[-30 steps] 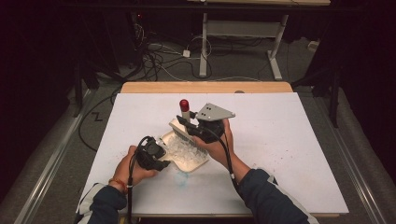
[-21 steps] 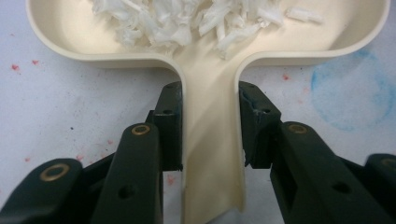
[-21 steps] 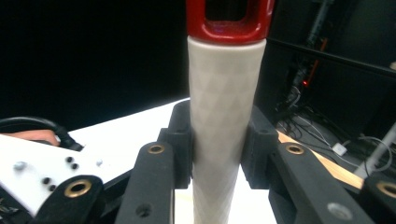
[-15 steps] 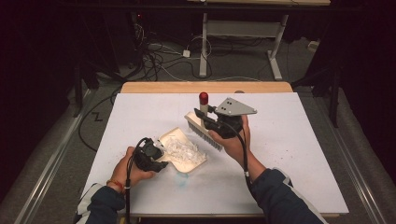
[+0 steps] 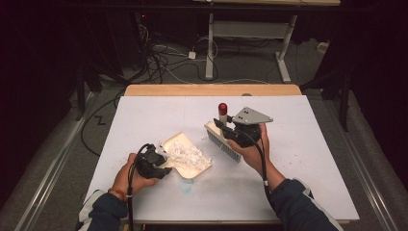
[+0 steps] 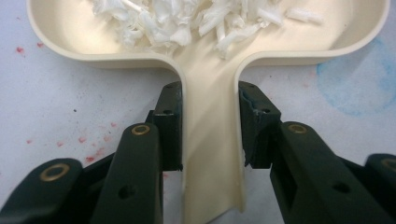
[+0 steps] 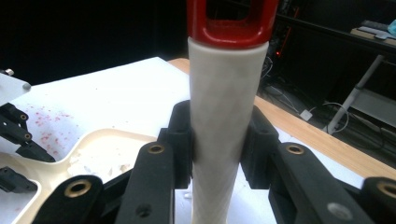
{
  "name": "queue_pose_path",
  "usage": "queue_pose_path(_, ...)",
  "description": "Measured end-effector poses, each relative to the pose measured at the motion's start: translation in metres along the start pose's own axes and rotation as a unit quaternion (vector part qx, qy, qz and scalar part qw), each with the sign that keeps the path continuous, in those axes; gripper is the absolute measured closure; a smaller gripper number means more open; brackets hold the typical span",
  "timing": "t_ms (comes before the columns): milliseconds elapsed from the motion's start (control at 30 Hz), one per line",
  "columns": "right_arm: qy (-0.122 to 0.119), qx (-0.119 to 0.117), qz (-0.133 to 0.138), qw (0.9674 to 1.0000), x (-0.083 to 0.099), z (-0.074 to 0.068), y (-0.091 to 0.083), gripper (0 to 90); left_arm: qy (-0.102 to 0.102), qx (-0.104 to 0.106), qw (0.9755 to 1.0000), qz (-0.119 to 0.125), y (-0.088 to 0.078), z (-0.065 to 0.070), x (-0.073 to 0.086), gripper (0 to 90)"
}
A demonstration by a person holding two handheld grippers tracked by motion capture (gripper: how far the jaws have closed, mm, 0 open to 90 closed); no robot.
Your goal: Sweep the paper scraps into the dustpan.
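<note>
The left hand (image 5: 132,175) rests low on the white table (image 5: 308,159), near its front edge, forearm coming in from the bottom of the high view. Its left gripper (image 5: 159,162) lies close to the tabletop and points toward the table's middle. In the left gripper view the jaws are clamped on the flat handle of a cream dustpan (image 6: 212,140), one pad pressed against each side of the handle. The dustpan sits flat on the table just ahead of the gripper, and a heap of white paper shreds (image 5: 185,153) lies in its tray.

The right hand (image 5: 250,149) is raised above the table, to the right of the dustpan and apart from it, wrist bent so that the right gripper (image 5: 226,131) points toward the left gripper's side. Its jaws are closed tight on the white handle of a brush (image 7: 226,130). The handle stands upright, with its red end cap (image 5: 223,108) on top. The bristle head (image 5: 222,142) hangs at the lower end, tilted, just above the tabletop and beside the dustpan's far corner.

Faint red specks and a pale blue stain (image 6: 359,79) mark the table surface near the dustpan. A few loose white scraps lie on the table beside the tray. Beyond the table's far edge, cables (image 5: 163,57) trail across the dark floor beside the legs of a second table (image 5: 284,53).
</note>
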State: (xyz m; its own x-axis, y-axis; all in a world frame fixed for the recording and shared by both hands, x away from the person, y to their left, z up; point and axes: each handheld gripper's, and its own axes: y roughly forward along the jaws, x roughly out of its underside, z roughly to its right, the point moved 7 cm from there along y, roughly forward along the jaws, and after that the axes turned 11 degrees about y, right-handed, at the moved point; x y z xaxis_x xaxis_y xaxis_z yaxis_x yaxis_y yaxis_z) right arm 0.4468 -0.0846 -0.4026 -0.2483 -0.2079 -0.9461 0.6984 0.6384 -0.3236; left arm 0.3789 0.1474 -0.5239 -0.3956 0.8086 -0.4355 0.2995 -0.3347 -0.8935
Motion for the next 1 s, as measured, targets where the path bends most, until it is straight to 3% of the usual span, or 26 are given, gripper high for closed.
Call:
queue_pose_path(400,0.003,0.017,0.024,0.9996,-0.025,0.011,-0.004,69.8,-0.002,0.005,1.0,0.002,0.0,-0.001,0.0,63.4)
queue_pose_path(467,0.006,0.024,0.022,0.9995,-0.025,0.014,0.001,69.8,-0.001,0.005,1.0,0.002,0.0,-0.001,0.0,63.4)
queue_pose_path(500,0.001,0.029,0.018,0.9994,-0.024,0.016,0.005,69.8,-0.002,0.005,1.0,0.001,0.0,-0.001,0.0,63.4)
queue_pose_path(533,-0.018,0.05,0.012,0.9985,-0.021,0.019,0.014,69.9,-0.001,0.005,1.0,0.001,0.0,-0.001,0.0,63.4)
queue_pose_path(700,-0.033,0.069,-0.002,0.9971,-0.011,0.022,0.034,69.8,0.0,0.002,1.0,0.0,0.0,0.0,0.0,63.4)
queue_pose_path(800,-0.034,0.048,-0.002,0.9983,-0.009,0.012,0.039,69.8,0.002,0.002,1.0,0.001,0.0,-0.001,0.0,63.4)
queue_pose_path(1000,-0.045,-0.018,-0.016,0.9987,-0.003,-0.03,0.035,69.7,0.004,-0.002,1.0,-0.003,0.0,0.001,-0.001,63.4)
